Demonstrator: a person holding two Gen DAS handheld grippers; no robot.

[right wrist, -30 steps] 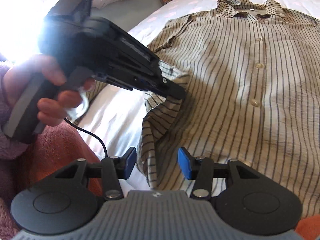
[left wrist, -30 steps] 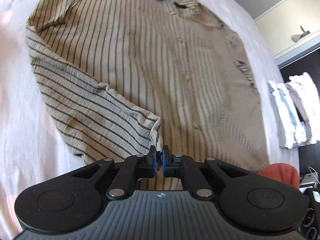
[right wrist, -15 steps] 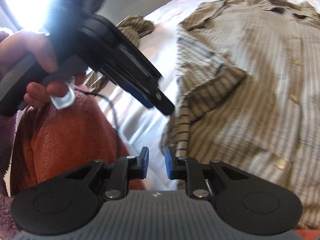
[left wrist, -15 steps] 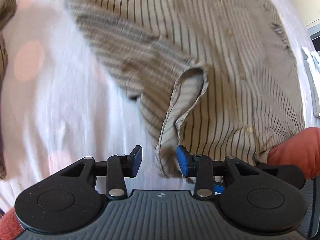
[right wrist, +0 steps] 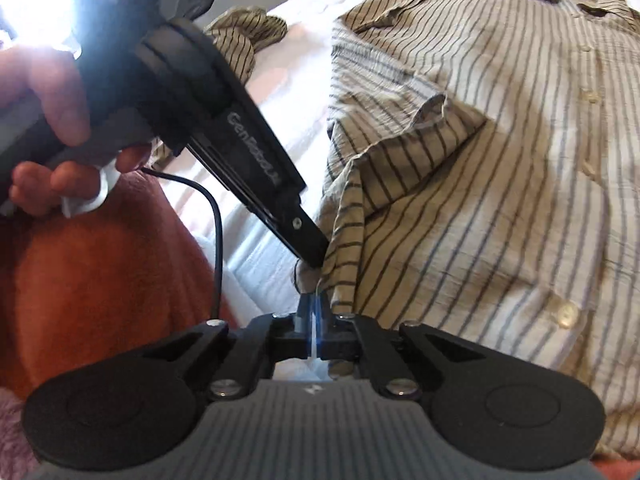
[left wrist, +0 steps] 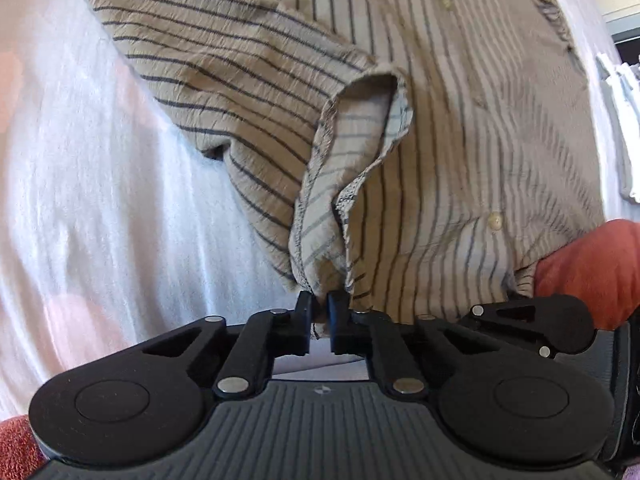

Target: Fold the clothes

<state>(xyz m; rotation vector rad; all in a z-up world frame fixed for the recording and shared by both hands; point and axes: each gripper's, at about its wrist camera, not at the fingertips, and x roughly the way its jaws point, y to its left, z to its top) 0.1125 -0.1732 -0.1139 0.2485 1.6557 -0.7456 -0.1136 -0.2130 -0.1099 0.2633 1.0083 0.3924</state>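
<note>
both claws pinched on the shirt's lower corner

striped shirt (right wrist: pixel 500 168): crinkled, lightweight weave, beige with thin dark stripes; lies front-up on a white bed sheet (left wrist: pixel 92 184), buttoned, collar at the far end. pale round buttons run down the placket. short sleeve (left wrist: pixel 224 92) is folded inward across the body, its stripes crossing those of the front; the cuff stands open in a soft loop, paler inside face showing. hem edge near the claws is bunched and rippled.

left claw (left wrist: pixel 320 306): black linkage fingers, jaws drawn together on a gathered tuck of the shirt's edge just below the sleeve cuff; fabric puckers up out of the pads. in the right wrist view the same tool (right wrist: pixel 310 254) comes in steeply from upper left, tip down on the shirt's edge, a bare hand (right wrist: pixel 52 120) wrapped round its grip, a black cable (right wrist: pixel 216 224) trailing below.

right claw (right wrist: pixel 314 312): blue-padded jaws closed on the shirt's edge, just beside the left tip, with a thin strip of cloth seen between the pads.

orange fleece fabric (right wrist: pixel 104 280), nubby, sits at the near side of the bed. a white folded stack (left wrist: pixel 624 128) rests at the far right edge, blurred.
</note>
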